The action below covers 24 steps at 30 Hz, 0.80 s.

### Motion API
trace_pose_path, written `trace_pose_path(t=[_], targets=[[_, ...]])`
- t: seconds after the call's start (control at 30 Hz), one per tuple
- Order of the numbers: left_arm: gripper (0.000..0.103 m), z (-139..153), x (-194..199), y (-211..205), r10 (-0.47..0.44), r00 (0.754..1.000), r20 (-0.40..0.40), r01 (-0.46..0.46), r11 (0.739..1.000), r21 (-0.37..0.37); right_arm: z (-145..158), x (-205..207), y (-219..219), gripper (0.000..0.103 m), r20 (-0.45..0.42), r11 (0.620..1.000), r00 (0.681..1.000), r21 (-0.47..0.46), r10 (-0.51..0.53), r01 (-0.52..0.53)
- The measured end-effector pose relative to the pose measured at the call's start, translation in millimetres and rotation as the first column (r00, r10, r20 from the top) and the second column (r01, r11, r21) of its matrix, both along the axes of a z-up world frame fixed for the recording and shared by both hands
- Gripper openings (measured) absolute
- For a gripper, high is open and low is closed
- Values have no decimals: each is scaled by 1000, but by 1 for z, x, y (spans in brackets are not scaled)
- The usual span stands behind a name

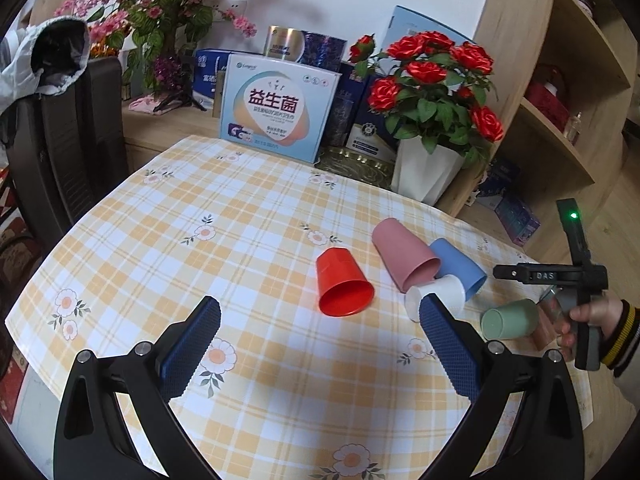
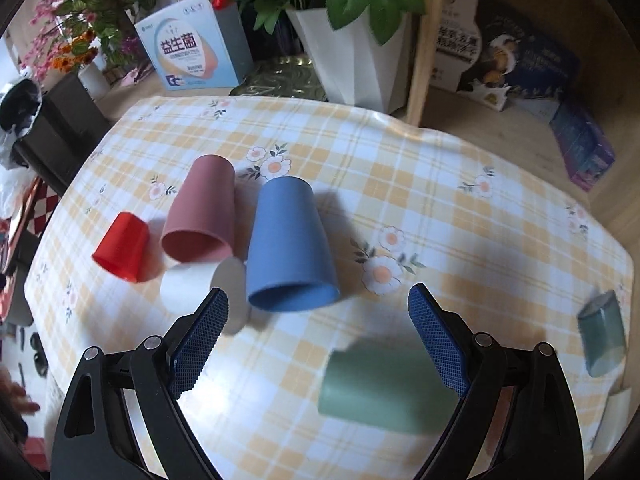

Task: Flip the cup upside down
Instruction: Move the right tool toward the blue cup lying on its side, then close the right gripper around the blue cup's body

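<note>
Several cups stand on the checked tablecloth (image 1: 160, 240). A red cup (image 1: 342, 282), a pink cup (image 1: 402, 254) and a blue cup (image 1: 460, 266) stand upside down. A white cup (image 1: 436, 294) lies on its side among them. A green cup (image 1: 510, 320) lies on its side at the right. My left gripper (image 1: 320, 332) is open and empty, near the red cup. In the right wrist view my right gripper (image 2: 320, 320) is open above the green cup (image 2: 384, 388), which lies between and below the fingers. The blue cup (image 2: 290, 244), pink cup (image 2: 202, 212), red cup (image 2: 120, 246) and white cup (image 2: 200, 286) are ahead.
A white pot of red roses (image 1: 428, 172) and a printed box (image 1: 276, 112) stand at the table's far edge. A black chair (image 1: 60, 152) is at the left, wooden shelves (image 1: 560, 120) at the right. A teal cup (image 2: 602, 334) lies at the table's right edge.
</note>
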State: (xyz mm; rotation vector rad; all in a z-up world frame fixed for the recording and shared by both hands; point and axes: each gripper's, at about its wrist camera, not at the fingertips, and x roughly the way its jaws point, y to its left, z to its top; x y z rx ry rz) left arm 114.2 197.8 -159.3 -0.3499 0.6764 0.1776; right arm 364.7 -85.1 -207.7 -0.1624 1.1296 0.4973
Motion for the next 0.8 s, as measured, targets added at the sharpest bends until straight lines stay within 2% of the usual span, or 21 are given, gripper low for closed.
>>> trace_pose_path(t=[0.03, 0.07, 0.1, 0.3, 0.5, 0.57, 0.67, 0.8], targets=[[97, -1, 0, 2, 6, 1000, -1, -6, 1000, -3, -4, 7, 4, 86, -17, 1000, 1000, 2, -7, 7], [97, -2, 1, 3, 10, 1000, -2, -10, 1000, -3, -6, 12, 7, 77, -32, 1000, 999, 6, -11, 11], [97, -3, 1, 5, 15, 1000, -4, -15, 1000, -7, -10, 19, 11, 76, -61, 1000, 998, 16, -17, 18], [97, -11, 1, 11, 18, 999, -26, -19, 999, -47, -31, 49, 33, 74, -181, 999, 983, 21, -30, 34], [97, -16, 1, 10, 14, 999, -41, -16, 998, -62, -61, 66, 45, 74, -305, 996, 949, -35, -84, 77], [97, -17, 0, 9, 12, 999, -45, -14, 998, -62, -68, 71, 42, 69, -338, 993, 934, -18, -118, 119], [97, -19, -1, 8, 9, 999, -48, -12, 998, -67, -71, 71, 46, 66, -343, 991, 931, -17, -129, 132], [97, -19, -2, 8, 11, 999, -46, -14, 997, -72, -64, 68, 48, 66, -299, 991, 945, -21, -130, 130]])
